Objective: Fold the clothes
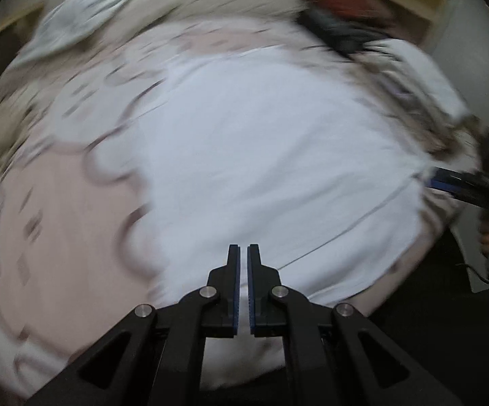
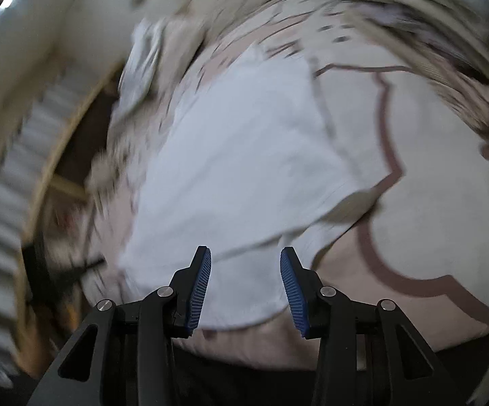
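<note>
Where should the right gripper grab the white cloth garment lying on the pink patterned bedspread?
Probably the near hem of the white cloth garment, coming from the bed's front edge. That hem lies just below the right gripper, whose jaws stand open with nothing between them, and its edge looks free on the pink patterned bedspread.

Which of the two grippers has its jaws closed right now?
The left gripper: its blue pads stand nearly together over the white garment. The right gripper shows a wide gap between its pads, with nothing gripped.

The left gripper (image 1: 243, 253) is pointing steeply downward with its jaws pressed nearly together, only a thin slit between the blue pads. The right gripper (image 2: 246, 264) is angling downward, jaws standing apart, nothing touching them.
</note>
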Motion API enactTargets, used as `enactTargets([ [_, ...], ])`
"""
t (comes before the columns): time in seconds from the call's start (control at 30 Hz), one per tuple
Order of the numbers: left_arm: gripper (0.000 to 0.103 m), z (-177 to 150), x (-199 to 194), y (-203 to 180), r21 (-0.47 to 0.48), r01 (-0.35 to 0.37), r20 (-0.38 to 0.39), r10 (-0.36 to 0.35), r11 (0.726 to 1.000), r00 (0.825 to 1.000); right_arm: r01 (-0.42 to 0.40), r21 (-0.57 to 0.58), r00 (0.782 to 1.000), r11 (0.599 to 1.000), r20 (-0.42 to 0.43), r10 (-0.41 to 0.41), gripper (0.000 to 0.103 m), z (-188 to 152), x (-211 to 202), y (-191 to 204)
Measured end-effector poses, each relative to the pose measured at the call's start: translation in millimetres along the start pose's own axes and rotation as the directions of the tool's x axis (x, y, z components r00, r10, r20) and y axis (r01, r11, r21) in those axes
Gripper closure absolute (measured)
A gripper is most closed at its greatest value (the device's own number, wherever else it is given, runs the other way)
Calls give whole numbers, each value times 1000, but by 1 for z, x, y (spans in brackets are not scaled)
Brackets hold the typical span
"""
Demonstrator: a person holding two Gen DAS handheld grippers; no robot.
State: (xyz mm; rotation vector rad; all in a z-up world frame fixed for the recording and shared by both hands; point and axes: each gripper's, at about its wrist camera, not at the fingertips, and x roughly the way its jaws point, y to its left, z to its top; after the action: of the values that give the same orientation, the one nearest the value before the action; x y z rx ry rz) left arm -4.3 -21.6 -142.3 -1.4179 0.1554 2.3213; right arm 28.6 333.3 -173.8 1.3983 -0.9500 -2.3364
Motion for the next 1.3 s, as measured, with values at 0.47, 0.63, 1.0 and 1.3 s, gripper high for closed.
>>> enactTargets([
  [0.47, 49, 8, 91, -133, 442, -34, 81, -2, 896, 997, -71, 263, 989, 962, 141, 35, 67, 7, 6, -47],
  [0.63, 60, 4, 100, -134, 440, -67, 82, 34, 895, 996, -75, 278, 990, 958, 133, 39, 95, 12, 13, -45],
  [1.0, 101, 23, 87, -104, 265, -15, 44, 4, 964, 999, -90, 258, 987, 962, 151, 52, 99, 16, -6, -29],
  [1.3, 102, -5, 85, -92, 353, -38, -24, 49, 935, 999, 66, 177, 998, 982, -10, -65, 99, -3, 13, -25],
])
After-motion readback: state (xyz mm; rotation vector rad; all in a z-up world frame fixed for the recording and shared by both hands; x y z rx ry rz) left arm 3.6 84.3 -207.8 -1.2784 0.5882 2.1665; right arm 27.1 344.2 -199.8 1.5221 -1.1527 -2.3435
